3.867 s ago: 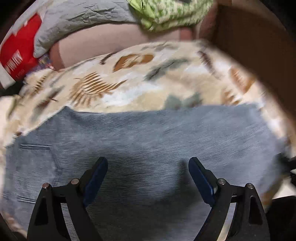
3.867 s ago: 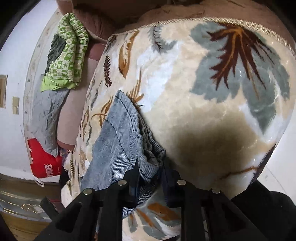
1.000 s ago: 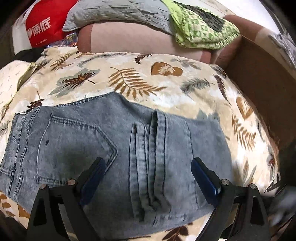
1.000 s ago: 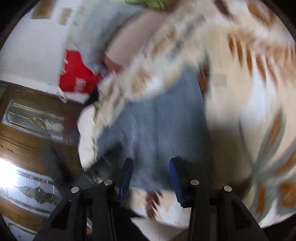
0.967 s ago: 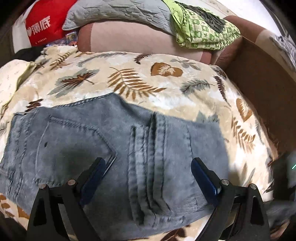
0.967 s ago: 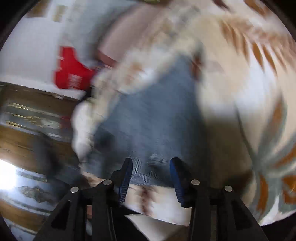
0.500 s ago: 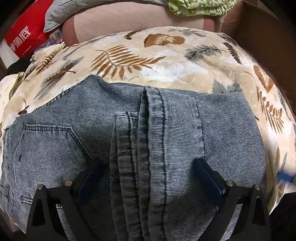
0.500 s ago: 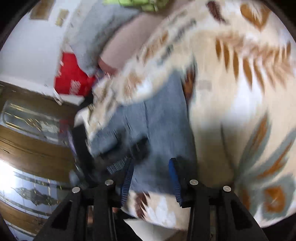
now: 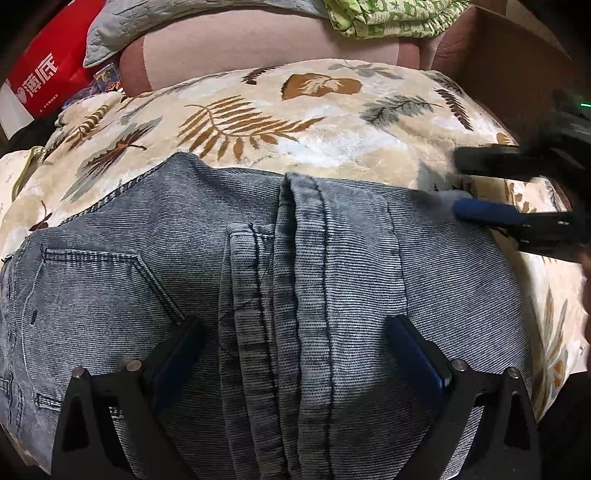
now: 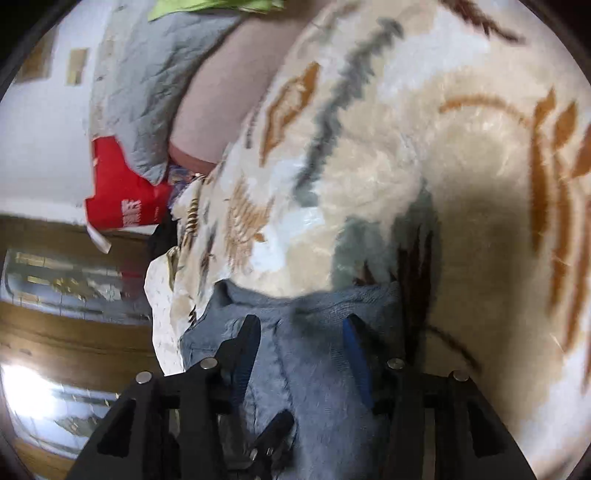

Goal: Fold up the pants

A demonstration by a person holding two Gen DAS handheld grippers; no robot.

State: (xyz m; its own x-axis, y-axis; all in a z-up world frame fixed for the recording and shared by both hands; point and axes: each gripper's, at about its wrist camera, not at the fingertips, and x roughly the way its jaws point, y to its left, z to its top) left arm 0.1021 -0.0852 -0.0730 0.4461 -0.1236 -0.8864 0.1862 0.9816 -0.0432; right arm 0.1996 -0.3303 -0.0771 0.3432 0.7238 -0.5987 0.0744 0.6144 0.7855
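Observation:
The grey-blue jeans [image 9: 351,266] lie folded on a leaf-print blanket [image 9: 332,140], a back pocket at the left and thick seams up the middle. My left gripper [image 9: 295,347] hangs low over them, jaws wide open across the seams, holding nothing. My right gripper [image 9: 460,184] reaches in from the right edge at the fold's far right corner. In the right wrist view, that gripper [image 10: 301,325] has its jaws opening, and the jeans corner [image 10: 317,369] lies between the blue pads [image 10: 352,339], not pinched.
Behind the blanket runs a pink sofa back [image 9: 240,40] with a grey quilted cushion [image 9: 147,22] and a green patterned cloth [image 9: 388,18]. A red bag [image 9: 40,77] stands at the left and a cardboard box [image 9: 517,62] at the right. A wooden glazed door [image 10: 55,332] is beyond the bed's edge.
My left gripper sank closer to the jeans, which now fill its view. My right gripper swept across the blanket to the fold's far corner and came into the left wrist view.

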